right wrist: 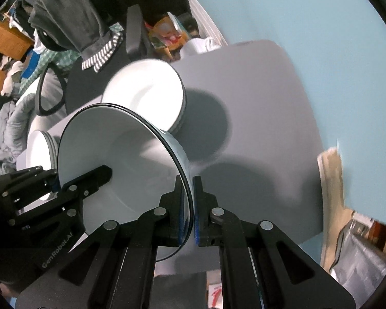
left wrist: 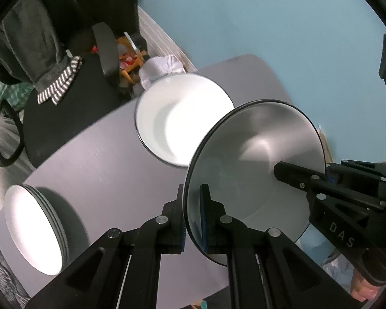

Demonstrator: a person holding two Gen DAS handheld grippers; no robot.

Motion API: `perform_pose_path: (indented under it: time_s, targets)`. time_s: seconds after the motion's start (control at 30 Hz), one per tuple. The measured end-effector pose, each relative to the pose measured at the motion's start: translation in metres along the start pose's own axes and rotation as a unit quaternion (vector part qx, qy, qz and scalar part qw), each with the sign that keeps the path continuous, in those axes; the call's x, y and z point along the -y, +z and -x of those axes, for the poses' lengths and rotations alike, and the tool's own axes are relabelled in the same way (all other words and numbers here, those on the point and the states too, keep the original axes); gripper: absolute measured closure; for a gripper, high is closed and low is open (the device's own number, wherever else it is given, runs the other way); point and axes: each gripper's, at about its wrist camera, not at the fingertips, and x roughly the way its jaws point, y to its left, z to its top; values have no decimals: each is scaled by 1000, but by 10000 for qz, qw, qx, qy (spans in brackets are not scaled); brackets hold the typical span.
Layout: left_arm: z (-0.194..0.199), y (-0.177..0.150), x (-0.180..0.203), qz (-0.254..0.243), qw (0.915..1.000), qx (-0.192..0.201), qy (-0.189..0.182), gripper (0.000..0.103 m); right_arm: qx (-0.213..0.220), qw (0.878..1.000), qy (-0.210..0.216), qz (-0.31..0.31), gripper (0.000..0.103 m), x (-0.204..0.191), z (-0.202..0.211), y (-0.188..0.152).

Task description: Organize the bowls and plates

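I hold one white bowl with a dark rim in the air above the grey table. My left gripper is shut on its rim on one side. My right gripper is shut on the opposite rim, and shows in the left wrist view. The left gripper also shows in the right wrist view. A stack of white bowls stands on the table beyond. A stack of white plates lies at the table's left end.
A black office chair with dark clothes draped over it stands behind the table. Cluttered boxes and a white bag lie by the blue wall. A cardboard box and plastic sheet are at the right.
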Motion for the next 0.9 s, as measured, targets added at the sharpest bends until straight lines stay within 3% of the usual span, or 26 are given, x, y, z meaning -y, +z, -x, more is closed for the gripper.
perform_pose_path:
  time_s: [0.53,0.9]
  targets:
    - [-16,45,-23,312,9993,1,207,93,-60,9997,-18,239,97,-19,-17,71]
    - [-33,55,-27,332,9985,-173,401,92,-305,9993,37,225,97,-19,-36,91]
